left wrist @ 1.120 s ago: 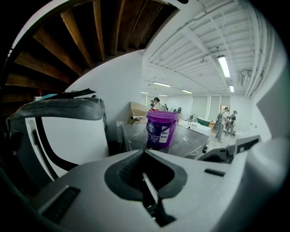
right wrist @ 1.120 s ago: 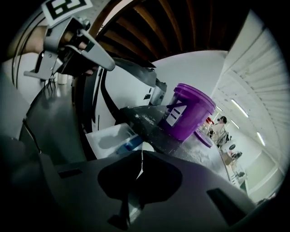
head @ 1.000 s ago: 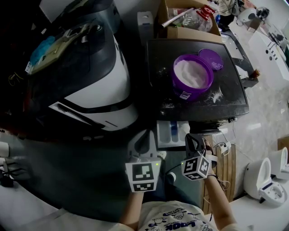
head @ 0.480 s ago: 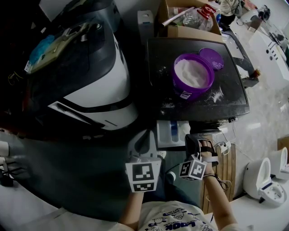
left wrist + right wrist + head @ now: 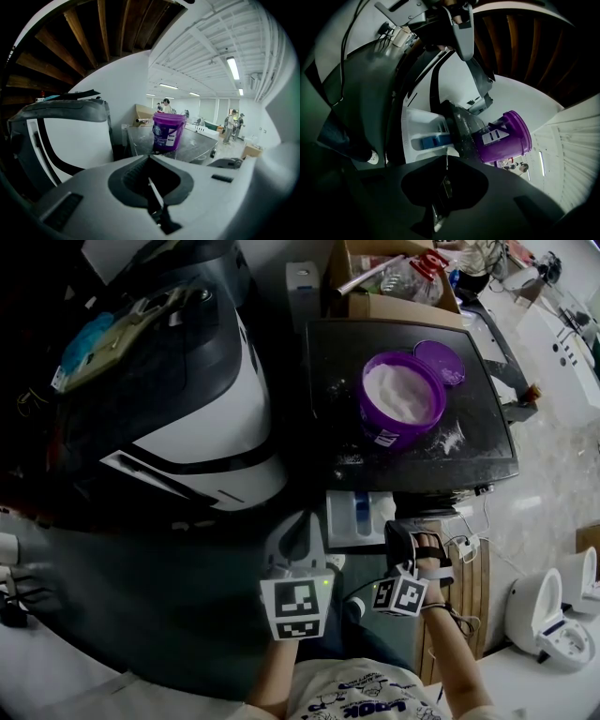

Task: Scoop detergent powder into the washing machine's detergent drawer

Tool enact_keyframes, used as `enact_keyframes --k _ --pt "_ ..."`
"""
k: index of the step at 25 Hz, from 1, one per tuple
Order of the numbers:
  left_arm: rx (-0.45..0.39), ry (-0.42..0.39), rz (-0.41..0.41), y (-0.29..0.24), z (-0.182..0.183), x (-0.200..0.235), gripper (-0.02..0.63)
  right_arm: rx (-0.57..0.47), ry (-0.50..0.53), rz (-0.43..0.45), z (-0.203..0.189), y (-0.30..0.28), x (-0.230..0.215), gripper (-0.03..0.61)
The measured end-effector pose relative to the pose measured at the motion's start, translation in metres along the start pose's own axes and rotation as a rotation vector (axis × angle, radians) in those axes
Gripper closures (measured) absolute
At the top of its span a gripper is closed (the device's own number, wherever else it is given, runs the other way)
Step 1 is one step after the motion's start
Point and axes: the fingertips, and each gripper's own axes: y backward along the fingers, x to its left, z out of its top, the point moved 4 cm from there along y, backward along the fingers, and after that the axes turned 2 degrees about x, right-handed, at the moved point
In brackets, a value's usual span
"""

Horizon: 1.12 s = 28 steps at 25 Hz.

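An open purple bucket [image 5: 398, 399] of white detergent powder stands on a black tabletop [image 5: 469, 446], with its purple lid [image 5: 441, 362] lying behind it. The white detergent drawer [image 5: 358, 518], with a blue insert, is pulled out below the table's front edge. My left gripper [image 5: 300, 529] is held low and shut, empty, left of the drawer. My right gripper [image 5: 401, 538] is shut and empty just right of the drawer. The bucket [image 5: 167, 131] shows ahead of the left gripper [image 5: 151, 161]. Beyond the right gripper [image 5: 444, 161] lie the drawer [image 5: 422, 136] and bucket [image 5: 506, 136].
The white and dark washing machine [image 5: 187, 399] fills the left side. A cardboard box [image 5: 389, 296] of clutter sits behind the table. White fixtures [image 5: 553, 615] stand on the floor at the lower right. People [image 5: 233, 124] stand far off in the hall.
The right gripper has rolled and slipped slightly down and left, its marker cube now lower. The left gripper, bucket and drawer have not moved.
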Motion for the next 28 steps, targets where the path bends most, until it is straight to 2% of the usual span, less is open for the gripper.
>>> enact_keyframes --k 5,11,22,28 --pt "-0.003 0.004 0.003 0.001 0.002 0.001 0.609 -0.029 -0.049 0.007 0.003 0.002 -0.005 0.558" --pt "-0.011 0.006 0.006 0.004 0.005 0.004 0.609 -0.053 -0.171 0.027 0.006 0.008 -0.012 0.558" --pt "-0.055 0.006 0.014 0.014 0.021 0.004 0.609 -0.109 -0.559 0.025 0.006 0.029 -0.039 0.558" --pt "-0.089 -0.002 0.021 0.022 0.035 0.003 0.609 -0.173 -0.73 0.005 0.015 0.045 -0.063 0.558"
